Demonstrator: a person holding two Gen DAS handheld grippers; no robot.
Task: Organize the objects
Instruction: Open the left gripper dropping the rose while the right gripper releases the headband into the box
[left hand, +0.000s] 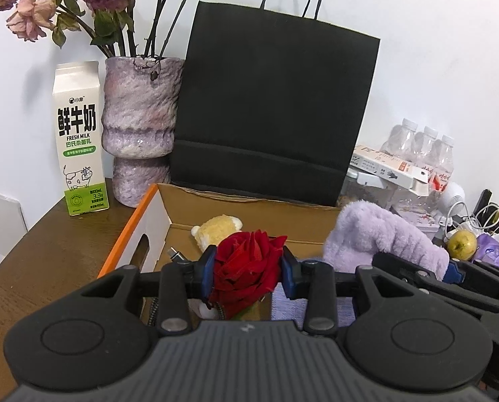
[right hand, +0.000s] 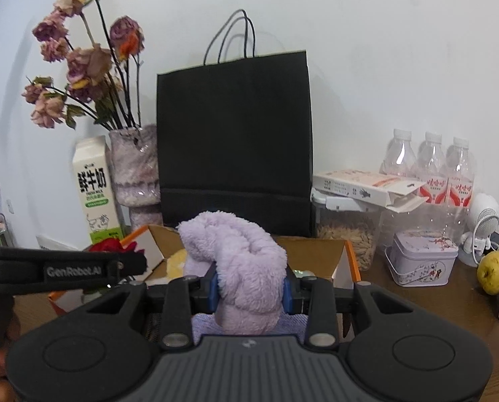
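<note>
Two tongs hover side by side over the open orange-edged cardboard box [left hand: 139, 214]: the left tongs [left hand: 246, 273] clamp a red fabric rose [left hand: 246, 268], the right tongs [right hand: 251, 288] clamp a fluffy lilac towel [right hand: 239, 251], both directly above the box's interior.

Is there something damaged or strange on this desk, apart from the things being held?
Yes. The flowers in the vase are wilted and drooping. The flat carton on the jar lies with its end flap open.
</note>
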